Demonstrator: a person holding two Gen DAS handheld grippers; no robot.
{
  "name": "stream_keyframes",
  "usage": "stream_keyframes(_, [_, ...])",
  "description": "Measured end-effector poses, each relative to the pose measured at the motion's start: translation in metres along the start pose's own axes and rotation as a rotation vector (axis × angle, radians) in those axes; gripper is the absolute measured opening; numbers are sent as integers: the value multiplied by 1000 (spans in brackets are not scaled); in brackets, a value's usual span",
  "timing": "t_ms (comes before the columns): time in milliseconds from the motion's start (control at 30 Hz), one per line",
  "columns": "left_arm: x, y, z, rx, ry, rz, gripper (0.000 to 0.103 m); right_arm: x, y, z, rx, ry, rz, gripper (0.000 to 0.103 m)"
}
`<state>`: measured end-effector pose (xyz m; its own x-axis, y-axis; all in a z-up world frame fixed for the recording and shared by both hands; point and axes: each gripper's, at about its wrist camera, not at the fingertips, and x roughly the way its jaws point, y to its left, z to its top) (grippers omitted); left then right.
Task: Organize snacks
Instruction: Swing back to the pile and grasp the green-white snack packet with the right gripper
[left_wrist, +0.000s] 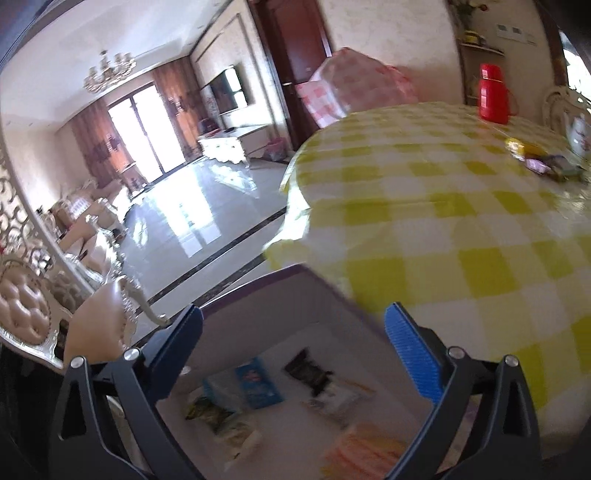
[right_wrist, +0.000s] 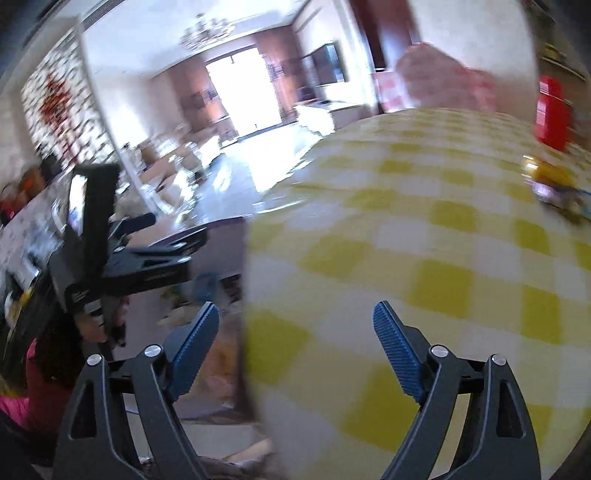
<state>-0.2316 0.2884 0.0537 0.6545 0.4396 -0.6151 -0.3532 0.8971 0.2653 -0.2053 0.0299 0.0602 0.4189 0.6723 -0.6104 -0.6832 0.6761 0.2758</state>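
My left gripper is open and empty, held above a white box with a purple rim beside the table. Inside the box lie several snack packets, among them a blue one, a dark one and a green-yellow one. A few snacks, yellow and purple, lie far off on the yellow checked tablecloth. My right gripper is open and empty over the table's left edge. The far snacks and the left gripper show blurred in the right wrist view.
A red thermos stands at the table's far side. A pink checked bag sits behind the table. A cushioned chair is at the left. Glossy floor stretches toward the living room.
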Motion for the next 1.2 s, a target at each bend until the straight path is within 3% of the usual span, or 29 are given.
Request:
stream_keyframes(333, [-6,-108,42,152,-57,-128,101,-39,-114,3,129,-45,-265,88])
stream_keyframes(567, [11,-208,79,206,-33,-288,101,-61,-204,-4,246,-42,-411,88])
stream_keyframes(767, [32,-291,109,236,-26,-364,101,-77,-284,3,359,-53,-520,88])
stream_keyframes(833, [45,-308,122,184,-15,-396,101,-84,-313,3,421,-78,-544,88])
stream_keyframes(1000, [69,-338,168,-67,-18,-463,101,-92,-386,1,653,-120,-579,88])
stream_keyframes(1100, [82,-349,184,-261,-39,-528,101,-92,-410,8,695,-161,-609,88])
stream_keyframes(1200, [93,-355,185,-345,-49,-547,101,-85,-432,29,670,-181,-629,88])
